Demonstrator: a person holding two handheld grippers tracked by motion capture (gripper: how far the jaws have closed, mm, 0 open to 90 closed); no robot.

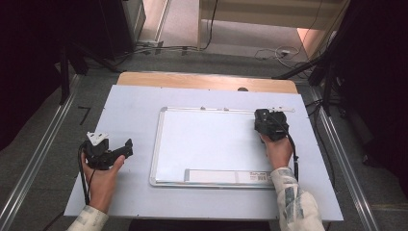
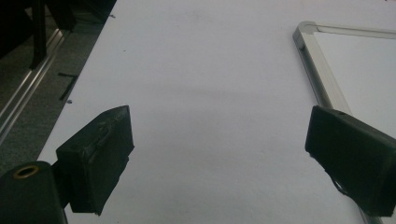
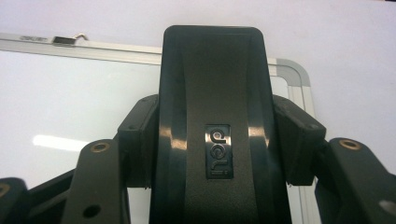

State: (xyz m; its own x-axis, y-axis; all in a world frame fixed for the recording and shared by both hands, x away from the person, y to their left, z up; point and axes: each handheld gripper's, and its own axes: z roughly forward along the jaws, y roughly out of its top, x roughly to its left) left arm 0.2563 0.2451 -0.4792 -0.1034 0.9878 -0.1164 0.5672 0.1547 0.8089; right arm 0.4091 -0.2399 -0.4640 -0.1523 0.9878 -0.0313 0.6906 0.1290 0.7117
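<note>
Glossy black eraser (image 3: 215,130) (rounded, plastic) sits clamped in right gripper (image 1: 270,124) jaws over the aluminium-framed whiteboard (image 1: 211,144); left gripper (image 1: 108,151) jaws gape empty.

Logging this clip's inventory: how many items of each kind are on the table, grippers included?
Whiteboard: 1
Black eraser, clamped in the right gripper: 1
Grippers, counting the open left gripper: 2
Total: 4

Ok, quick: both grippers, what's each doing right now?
Left gripper: open, nothing between the jaws.
Right gripper: shut on a black eraser, over the whiteboard.
</note>
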